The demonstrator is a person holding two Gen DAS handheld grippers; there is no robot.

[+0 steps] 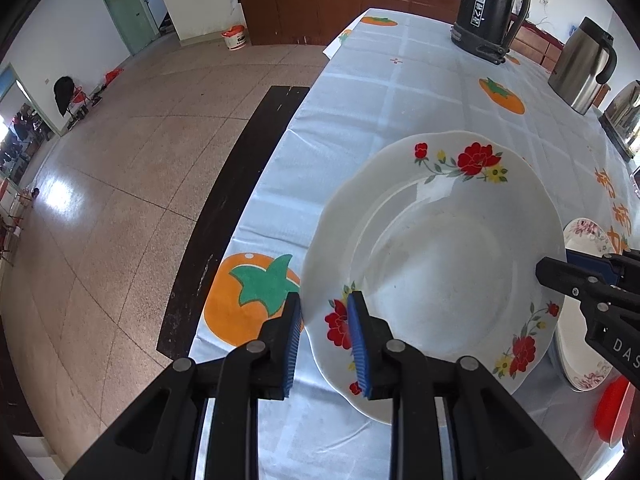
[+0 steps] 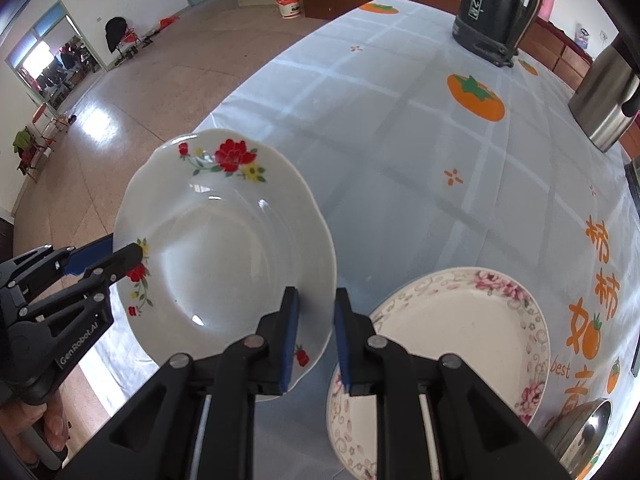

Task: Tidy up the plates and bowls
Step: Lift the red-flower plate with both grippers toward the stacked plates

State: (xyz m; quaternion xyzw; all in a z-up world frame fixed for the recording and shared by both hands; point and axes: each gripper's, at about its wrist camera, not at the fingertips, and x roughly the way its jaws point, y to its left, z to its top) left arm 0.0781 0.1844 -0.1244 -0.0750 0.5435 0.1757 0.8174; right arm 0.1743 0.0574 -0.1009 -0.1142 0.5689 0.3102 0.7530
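A white plate with red flowers (image 1: 436,256) is held above the table between both grippers. My left gripper (image 1: 326,346) is shut on its near-left rim, one pad above and one below. My right gripper (image 2: 316,336) is shut on the opposite rim of the same plate (image 2: 224,248). The right gripper also shows in the left wrist view (image 1: 560,270) at the plate's right edge. The left gripper shows in the right wrist view (image 2: 128,252). A plate with pink flowers (image 2: 460,344) lies on the table, right of the held plate; it also shows in the left wrist view (image 1: 586,236).
The table wears a pale cloth with orange persimmons (image 1: 360,120). A black jug (image 1: 490,4) and a steel kettle (image 1: 584,64) stand at the far end. A steel bowl (image 2: 584,432) and a red object (image 1: 612,404) sit near right. A dark bench (image 1: 236,208) runs along the table's left edge.
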